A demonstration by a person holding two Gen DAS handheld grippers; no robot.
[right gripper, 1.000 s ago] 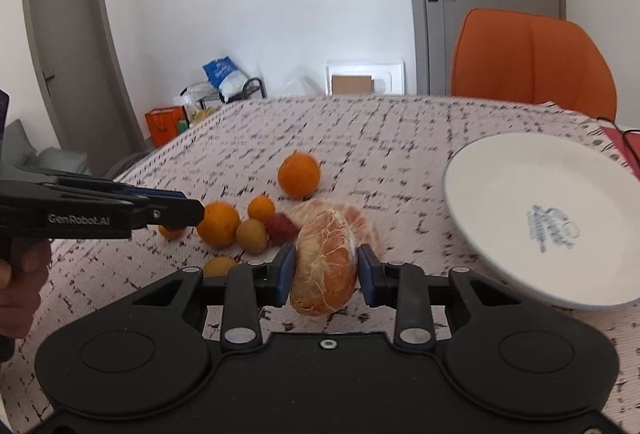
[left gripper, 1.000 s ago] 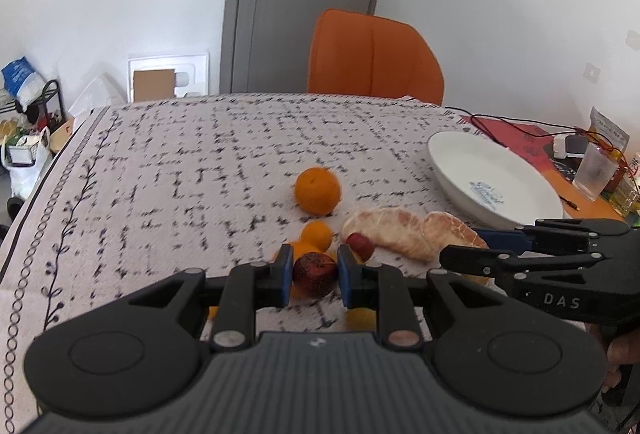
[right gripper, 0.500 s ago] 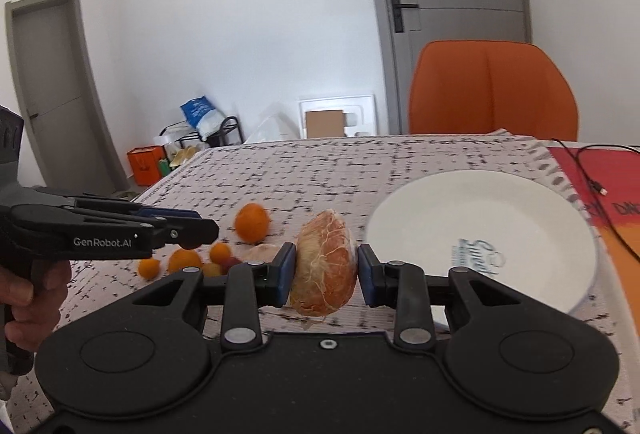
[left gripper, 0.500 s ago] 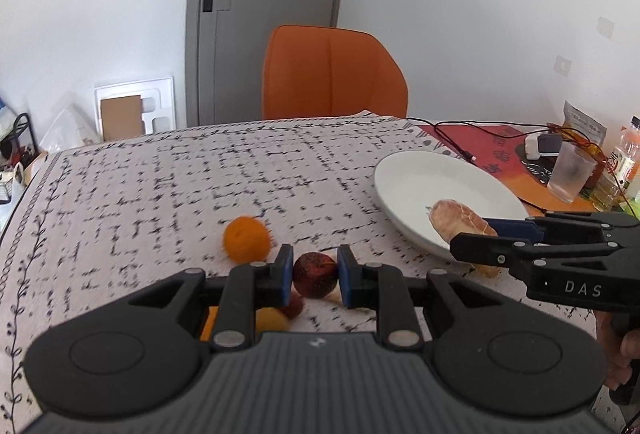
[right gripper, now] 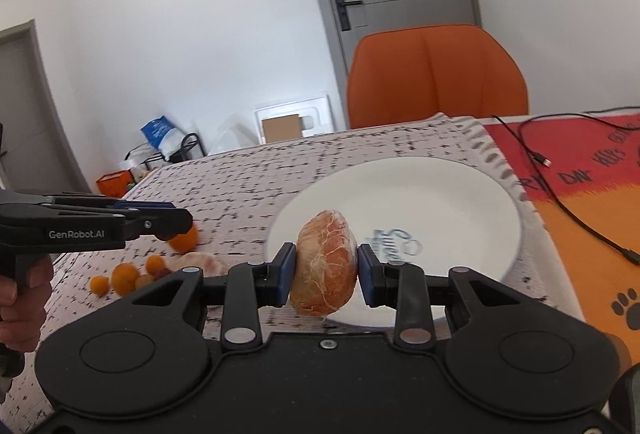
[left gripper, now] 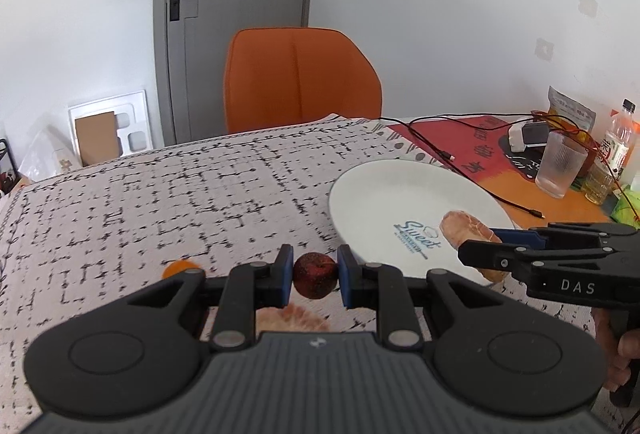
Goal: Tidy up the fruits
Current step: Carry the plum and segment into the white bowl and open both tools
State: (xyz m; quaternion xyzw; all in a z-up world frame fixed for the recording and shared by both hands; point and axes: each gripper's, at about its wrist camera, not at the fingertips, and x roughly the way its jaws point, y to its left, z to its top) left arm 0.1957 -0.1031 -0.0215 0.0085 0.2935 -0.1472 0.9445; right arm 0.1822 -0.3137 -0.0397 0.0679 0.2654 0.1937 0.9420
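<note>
Left claw (left gripper: 314, 276): clamped on small dark red fruit (left gripper: 314, 275). Right claw (right gripper: 326, 274): clamped on peeled citrus segment (right gripper: 325, 268) over plate (right gripper: 460, 194). Risk: soft segment likely crushed or slipping; round fruit rolling off rim.

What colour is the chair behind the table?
Orange: the chair shows best in the left wrist view.

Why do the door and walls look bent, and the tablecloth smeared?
Left wrist view: the wide lens bows the grey door, corners go dark, the patterned tablecloth is motion-smeared, yet the small dark red fruit stays sharp. Right wrist view: same bowing, cloth blurred, the peeled citrus piece crisp.
</note>
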